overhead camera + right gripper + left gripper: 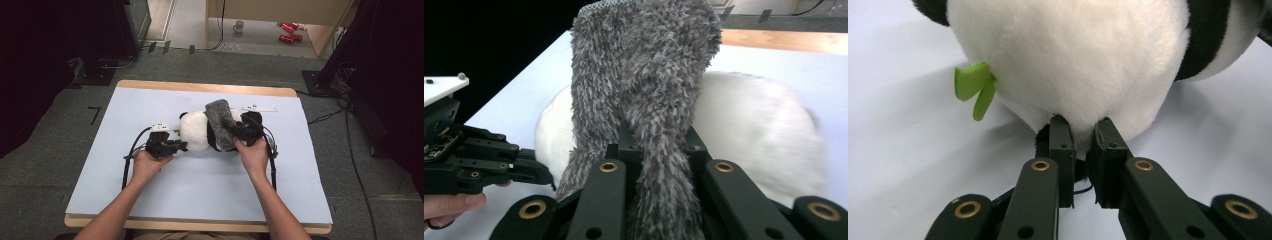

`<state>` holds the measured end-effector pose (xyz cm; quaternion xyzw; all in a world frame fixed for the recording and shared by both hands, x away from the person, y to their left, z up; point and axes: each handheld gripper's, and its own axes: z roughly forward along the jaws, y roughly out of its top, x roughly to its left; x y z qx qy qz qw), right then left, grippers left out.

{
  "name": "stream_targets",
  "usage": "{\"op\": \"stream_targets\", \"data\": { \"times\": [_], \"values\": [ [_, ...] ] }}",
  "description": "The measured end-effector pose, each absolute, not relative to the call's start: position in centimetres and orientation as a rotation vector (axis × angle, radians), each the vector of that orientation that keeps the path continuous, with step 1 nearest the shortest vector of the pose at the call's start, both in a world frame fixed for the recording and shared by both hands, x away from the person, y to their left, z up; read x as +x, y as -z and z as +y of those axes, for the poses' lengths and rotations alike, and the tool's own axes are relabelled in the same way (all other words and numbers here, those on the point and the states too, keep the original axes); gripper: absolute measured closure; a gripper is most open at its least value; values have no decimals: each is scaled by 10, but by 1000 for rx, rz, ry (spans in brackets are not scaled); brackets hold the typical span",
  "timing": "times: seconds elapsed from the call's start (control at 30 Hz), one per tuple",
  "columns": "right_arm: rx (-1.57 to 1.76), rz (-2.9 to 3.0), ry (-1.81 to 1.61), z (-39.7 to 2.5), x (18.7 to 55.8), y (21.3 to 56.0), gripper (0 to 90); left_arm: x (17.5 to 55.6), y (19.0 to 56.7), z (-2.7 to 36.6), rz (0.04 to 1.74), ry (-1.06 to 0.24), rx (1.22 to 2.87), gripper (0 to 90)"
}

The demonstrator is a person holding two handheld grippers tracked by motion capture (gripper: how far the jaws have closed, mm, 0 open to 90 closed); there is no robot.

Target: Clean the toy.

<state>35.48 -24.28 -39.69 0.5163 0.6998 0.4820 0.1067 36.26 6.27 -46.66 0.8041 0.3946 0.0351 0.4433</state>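
Grey cloth point(644, 100) between right fingers point(616, 150)

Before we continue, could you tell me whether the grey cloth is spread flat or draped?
Draped: the grey cloth hangs over the panda toy, one end clamped in the right gripper.

The left gripper point(181, 146) is a black linkage tool with 2 flat, square-ended jaws, each carried on a broad black arm. Brass-coloured rivets mark the pivots, 4 of them in the left gripper view, with small dark screw holes lower on the arms. A white plate sits on top of its body, and a black cable loops from it toward the person. The right gripper point(235, 131) has the same black arms and 4 brass rivets in the right gripper view, and a black cable trails from it too. Both forearms are bare, with no sleeves in sight.
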Motion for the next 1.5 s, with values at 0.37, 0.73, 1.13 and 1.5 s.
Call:
{"op": "stream_targets", "data": {
  "times": [0.37, 0.73, 1.13, 1.5],
  "values": [
    [1612, 1961, -1408, -282, 351, 397, 782, 375, 464, 69, 988, -76, 2004, 824],
    [1712, 1815, -1400, -324, 345, 392, 785, 382, 468, 72, 1012, -45, 1998, 823],
    [1723, 1925, -1362, -300, 358, 421, 789, 379, 471, 72, 1016, -21, 2005, 811],
    [1803, 1972, -1210, -298, 359, 447, 790, 379, 472, 71, 1022, -10, 2001, 805]
  ]
}}
